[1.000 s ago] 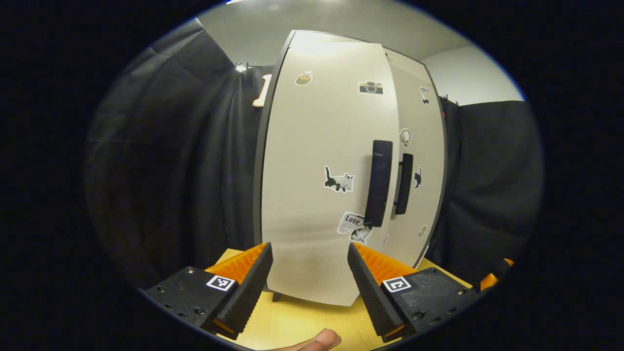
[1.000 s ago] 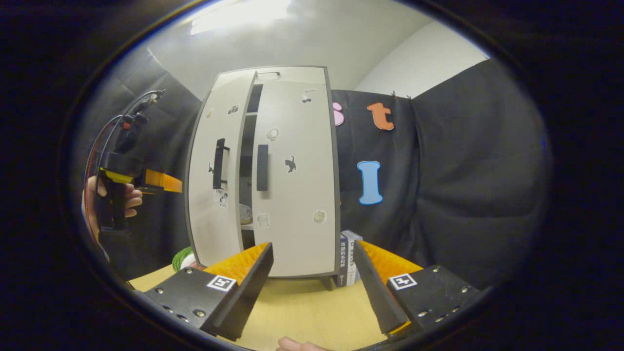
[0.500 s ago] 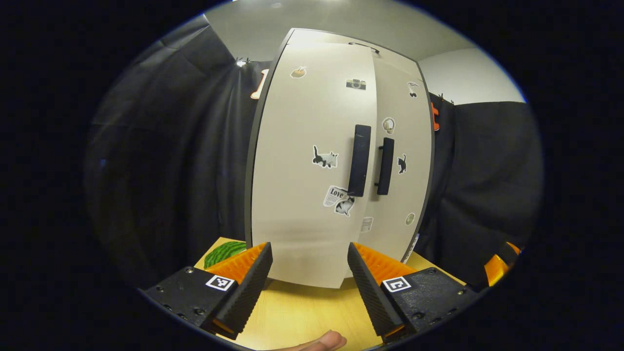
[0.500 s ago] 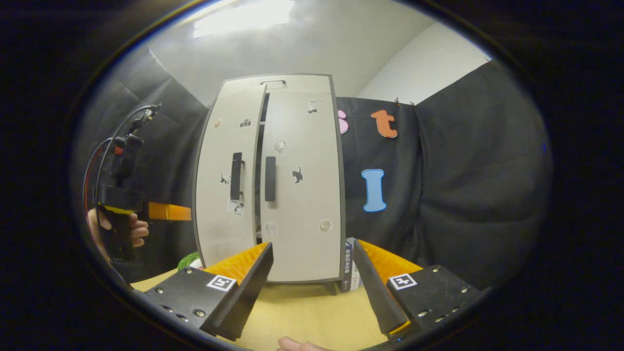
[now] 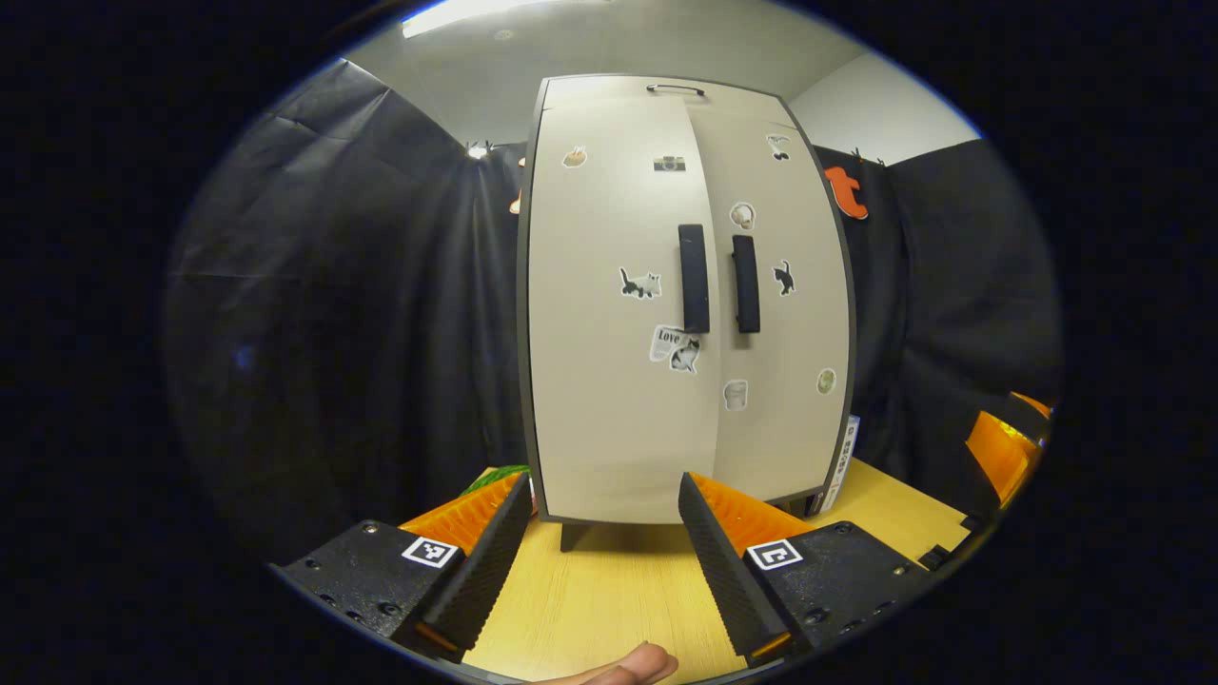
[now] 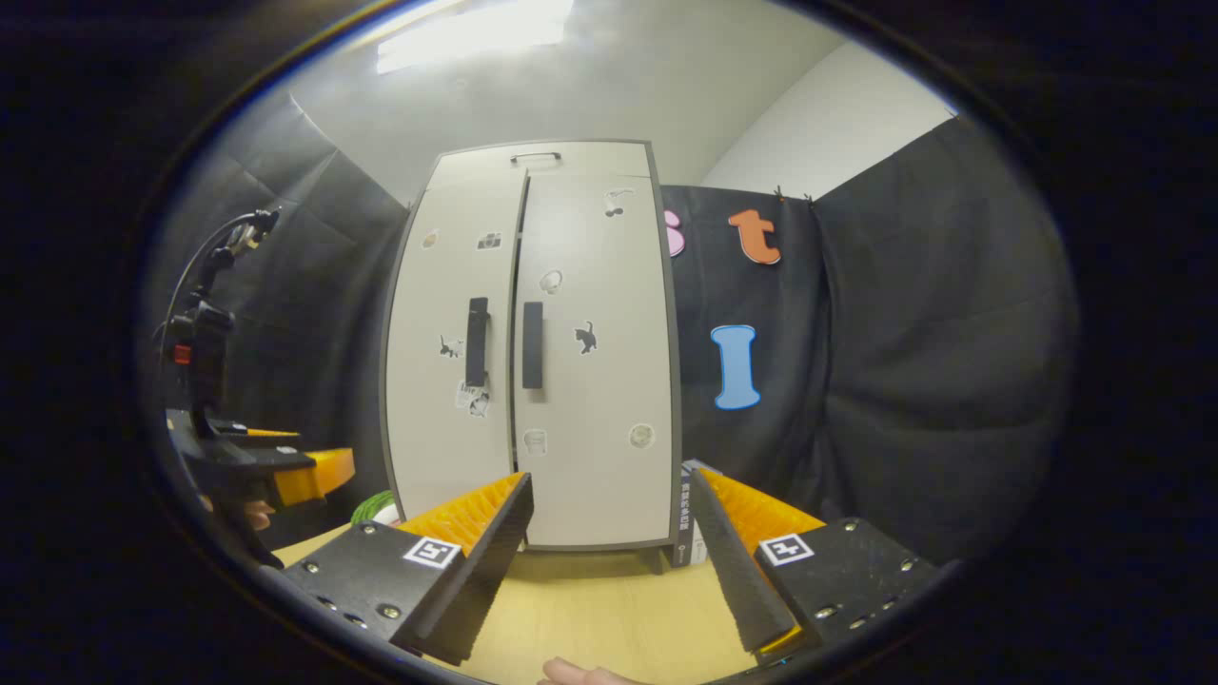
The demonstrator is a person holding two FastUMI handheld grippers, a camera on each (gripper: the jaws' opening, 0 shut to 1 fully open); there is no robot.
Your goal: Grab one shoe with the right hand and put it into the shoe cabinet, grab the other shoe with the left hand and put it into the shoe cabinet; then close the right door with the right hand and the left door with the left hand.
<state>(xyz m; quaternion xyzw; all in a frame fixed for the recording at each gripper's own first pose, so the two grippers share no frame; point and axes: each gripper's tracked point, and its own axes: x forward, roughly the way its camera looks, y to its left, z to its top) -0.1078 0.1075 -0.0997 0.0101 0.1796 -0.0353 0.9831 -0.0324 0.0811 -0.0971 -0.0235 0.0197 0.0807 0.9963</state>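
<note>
The pale shoe cabinet (image 5: 666,381) (image 6: 580,438) stands upright on the wooden table, both of its doors shut flat. Two dark vertical handles (image 5: 694,278) (image 6: 532,344) sit side by side at the middle seam. Small stickers dot both doors. No shoe is visible; the inside is hidden behind the doors. My left gripper (image 5: 604,561) is open and empty, a short way back from the left door. My right gripper (image 6: 609,561) is open and empty too, in front of the right door. In the right gripper view the left gripper (image 6: 276,466) and the hand holding it appear at the far left.
A wooden table top (image 5: 609,590) (image 6: 609,609) runs under the cabinet. Books (image 6: 687,518) (image 5: 837,466) stand beside the cabinet's right side. A green striped object (image 5: 495,476) (image 6: 371,504) lies by its left foot. Black cloth walls close in behind and on both sides.
The left door has swung from ajar to fully shut against the cabinet. My left gripper has drawn back and lowered from it. The right gripper has barely moved.
</note>
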